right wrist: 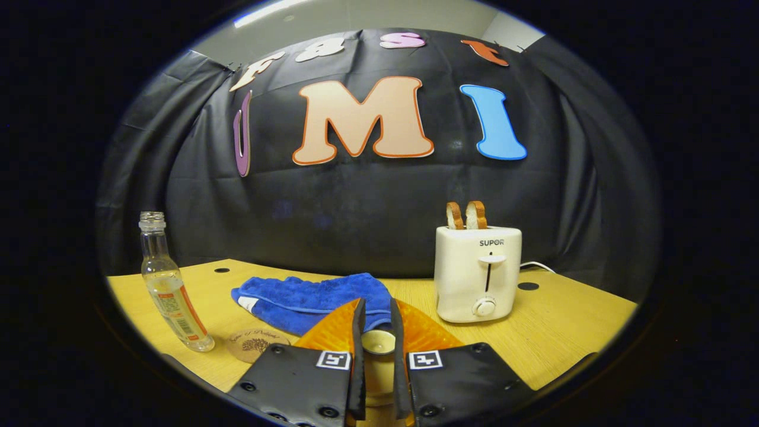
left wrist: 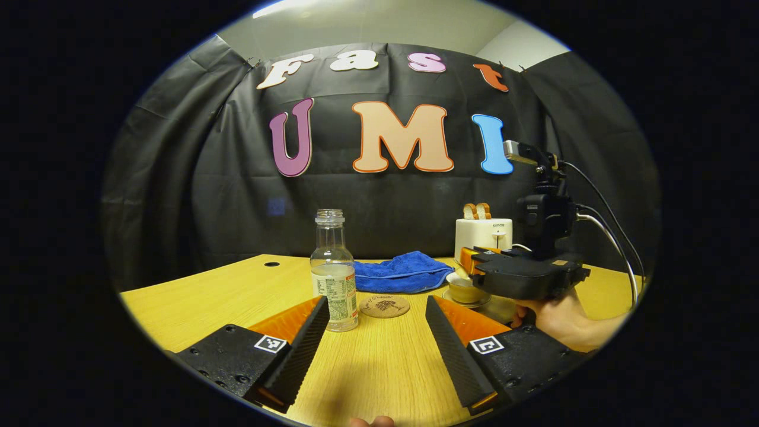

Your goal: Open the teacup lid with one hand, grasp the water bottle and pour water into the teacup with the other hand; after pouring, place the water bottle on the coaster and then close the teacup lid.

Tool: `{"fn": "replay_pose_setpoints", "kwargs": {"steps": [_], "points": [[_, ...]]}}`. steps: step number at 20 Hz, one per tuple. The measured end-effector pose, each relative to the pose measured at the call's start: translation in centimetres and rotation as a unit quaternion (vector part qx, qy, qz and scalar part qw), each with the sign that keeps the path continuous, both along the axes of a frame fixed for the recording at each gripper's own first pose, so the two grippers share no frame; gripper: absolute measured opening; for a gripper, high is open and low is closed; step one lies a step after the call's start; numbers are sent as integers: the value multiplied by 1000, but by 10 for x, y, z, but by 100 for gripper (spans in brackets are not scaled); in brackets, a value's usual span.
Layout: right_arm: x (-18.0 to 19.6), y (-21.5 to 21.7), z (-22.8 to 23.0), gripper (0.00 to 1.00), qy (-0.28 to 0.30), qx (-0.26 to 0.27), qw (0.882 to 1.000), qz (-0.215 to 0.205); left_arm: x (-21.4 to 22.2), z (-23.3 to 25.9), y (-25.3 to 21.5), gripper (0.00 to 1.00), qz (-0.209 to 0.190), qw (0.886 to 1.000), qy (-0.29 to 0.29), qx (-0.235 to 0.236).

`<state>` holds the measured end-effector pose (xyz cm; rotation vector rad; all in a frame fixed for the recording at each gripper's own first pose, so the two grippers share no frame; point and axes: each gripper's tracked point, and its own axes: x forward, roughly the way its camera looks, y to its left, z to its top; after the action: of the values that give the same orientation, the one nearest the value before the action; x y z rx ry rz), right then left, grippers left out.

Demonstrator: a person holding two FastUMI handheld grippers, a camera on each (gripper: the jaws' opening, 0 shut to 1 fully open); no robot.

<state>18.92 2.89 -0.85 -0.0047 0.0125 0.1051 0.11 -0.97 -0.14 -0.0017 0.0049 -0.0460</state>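
Toaster (right wrist: 478, 273) marked SUPOR, left claw (left wrist: 377, 332) spread wide, right claw (right wrist: 378, 344) pinching teacup lid (right wrist: 378, 342).

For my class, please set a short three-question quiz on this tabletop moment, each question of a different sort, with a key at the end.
1. True or false: the water bottle stands on the coaster.
2. Multiple choice: the right gripper has closed its fingers on: A) the blue towel; B) the teacup lid knob; C) the toaster.
3. Fill the gap: the left gripper is ____, with nothing between its fingers.

Key: 1 false, the bottle stands on the table beside the coaster; 2 B; 3 open.
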Motion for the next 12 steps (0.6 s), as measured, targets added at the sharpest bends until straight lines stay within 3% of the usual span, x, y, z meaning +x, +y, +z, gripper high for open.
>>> {"fn": "replay_pose_setpoints", "kwargs": {"steps": [12], "points": [[-86,-53,7,21,-3,0,1000,-13,7,-1,22,95,30,1000,0,3]]}}
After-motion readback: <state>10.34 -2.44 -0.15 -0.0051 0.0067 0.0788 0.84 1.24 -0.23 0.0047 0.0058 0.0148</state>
